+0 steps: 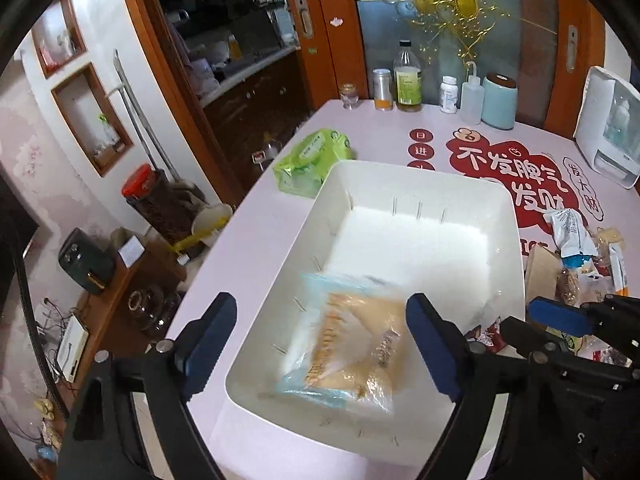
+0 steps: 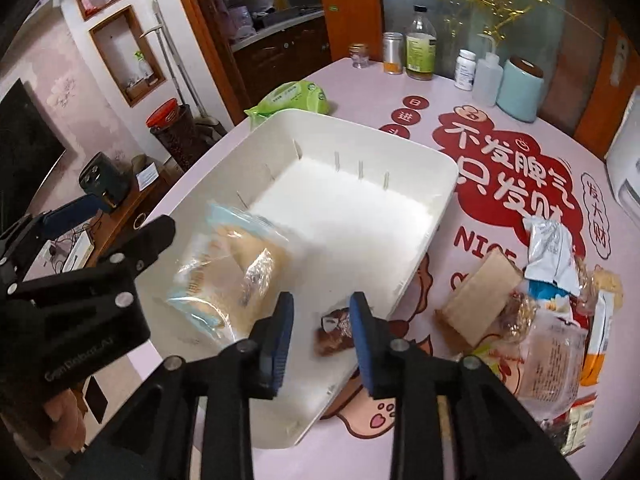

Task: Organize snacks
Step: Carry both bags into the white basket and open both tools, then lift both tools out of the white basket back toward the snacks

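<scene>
Left claw (image 1: pixel 320 344) gapes empty above the bagged snack (image 1: pixel 344 344) in the bin (image 1: pixel 420 184). Only the right view shows the right claw (image 2: pixel 322 324), open around a brown snack (image 2: pixel 334 330) in the bin.

Soft indoor light, fairly bright and even. The white bin (image 1: pixel 420 184) floor ahead of the claws glares almost blank. The bagged snack (image 1: pixel 344 340) between the left gripper (image 1: pixel 320 344) fingers is motion-blurred, as is the small brown snack (image 2: pixel 334 330) between the right gripper (image 2: pixel 320 340) fingers. Fisheye bends the edges; corners go black.
</scene>
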